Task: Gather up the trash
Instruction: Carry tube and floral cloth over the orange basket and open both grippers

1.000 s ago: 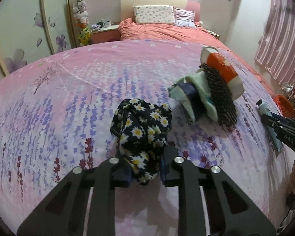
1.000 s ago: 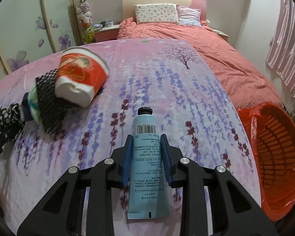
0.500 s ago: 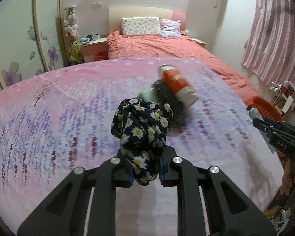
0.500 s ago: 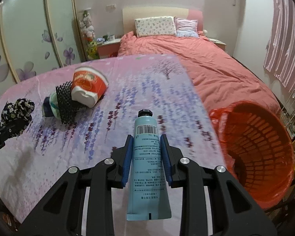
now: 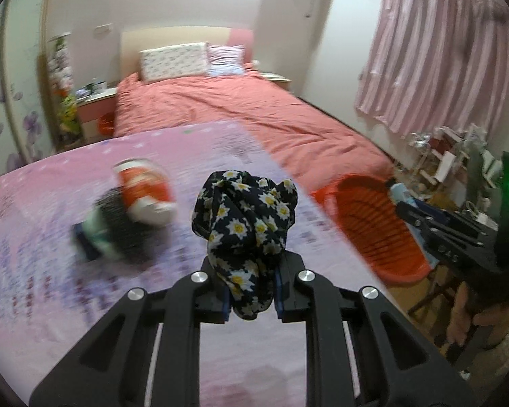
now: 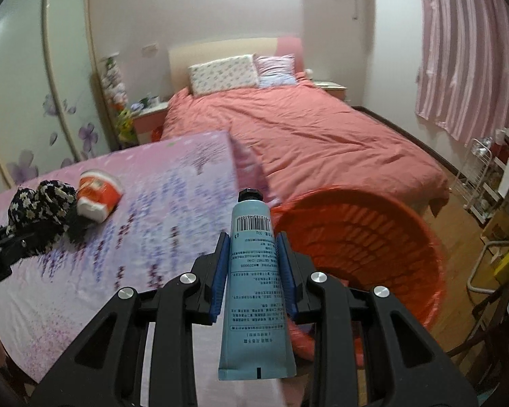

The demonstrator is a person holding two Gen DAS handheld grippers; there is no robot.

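A crumpled daisy-print cloth (image 5: 246,234) is pinched in the left gripper's (image 5: 251,293) jaws, a blue tube (image 6: 254,288) in the right gripper's (image 6: 254,281), above the lavender-print desk (image 6: 173,203) beside a salmon-covered bed (image 6: 315,135).

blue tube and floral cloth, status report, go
Left hand-held gripper shut on floral cloth. Right hand-held gripper shut on blue tube. Red basket ahead, path clear.
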